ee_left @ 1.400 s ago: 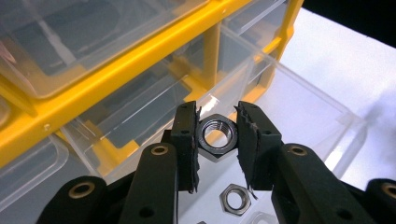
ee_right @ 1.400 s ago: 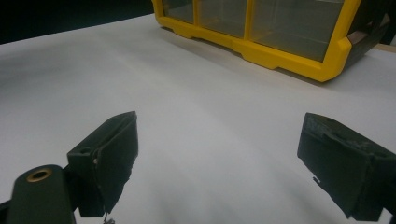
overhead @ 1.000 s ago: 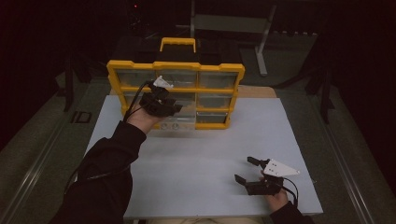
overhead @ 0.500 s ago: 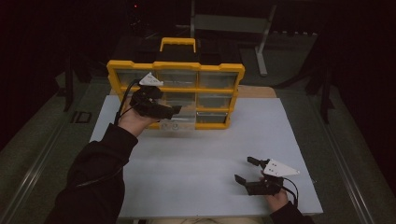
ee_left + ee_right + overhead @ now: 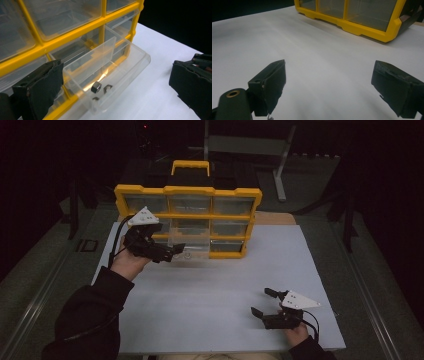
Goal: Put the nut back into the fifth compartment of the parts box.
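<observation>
Near the table's (image 5: 210, 320) far edge, a clear drawer (image 5: 110, 72) juts from the organizer (image 5: 187, 220), holding 1 nut (image 5: 96, 87). Light, slippery, brittle plastic: grip its front lip. Left gripper (image 5: 172, 252) gapes, empty; right gripper (image 5: 261, 304) too.

Pulled-out clear drawer (image 5: 187, 247) juts from yellow organizer (image 5: 187, 195), bare white table (image 5: 210, 290) in front

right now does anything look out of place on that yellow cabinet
One clear drawer in the bottom row of the yellow cabinet is pulled out over the table while the others sit shut. A small nut lies in it. The left gripper is open beside it.
</observation>
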`<state>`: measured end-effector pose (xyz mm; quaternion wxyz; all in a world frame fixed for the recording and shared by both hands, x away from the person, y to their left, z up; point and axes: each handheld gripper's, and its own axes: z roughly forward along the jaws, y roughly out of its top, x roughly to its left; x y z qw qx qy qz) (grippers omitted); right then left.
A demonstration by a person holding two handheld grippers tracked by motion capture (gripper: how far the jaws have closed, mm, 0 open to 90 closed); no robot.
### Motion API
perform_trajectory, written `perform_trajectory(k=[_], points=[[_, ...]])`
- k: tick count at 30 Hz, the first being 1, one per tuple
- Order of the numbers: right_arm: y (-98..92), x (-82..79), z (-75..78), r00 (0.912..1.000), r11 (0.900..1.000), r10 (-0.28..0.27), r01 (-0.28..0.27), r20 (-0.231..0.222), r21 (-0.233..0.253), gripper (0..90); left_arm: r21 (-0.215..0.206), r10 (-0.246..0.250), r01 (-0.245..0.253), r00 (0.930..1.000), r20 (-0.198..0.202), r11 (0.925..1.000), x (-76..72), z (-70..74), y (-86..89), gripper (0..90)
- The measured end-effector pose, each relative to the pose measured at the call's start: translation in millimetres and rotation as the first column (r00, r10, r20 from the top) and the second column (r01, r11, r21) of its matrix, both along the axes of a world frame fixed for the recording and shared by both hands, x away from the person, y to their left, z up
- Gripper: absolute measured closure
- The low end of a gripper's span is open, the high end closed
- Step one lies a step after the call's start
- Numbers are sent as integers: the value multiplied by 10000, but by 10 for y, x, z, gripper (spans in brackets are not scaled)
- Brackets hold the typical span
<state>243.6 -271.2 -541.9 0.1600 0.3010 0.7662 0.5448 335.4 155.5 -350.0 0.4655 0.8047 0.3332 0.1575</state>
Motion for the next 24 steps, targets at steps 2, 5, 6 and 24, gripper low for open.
perform_trajectory(k=[2,5,6,24], points=[[1,-1,2,10000,10000,11,-11,24,3,125,-83,-73,73,10000,50,9999,-41,-28,22,0],[6,-3,2,10000,10000,40,-40,38,-46,125,-82,-112,114,9997,229,9999,-149,-75,67,0],[6,-6,5,10000,10000,27,-27,16,-26,125,-138,-124,127,9996,267,9998,-172,-84,83,0],[11,-5,0,10000,10000,37,-37,-18,-39,125,-596,-1113,1133,9931,367,9918,-668,-810,365,0]])
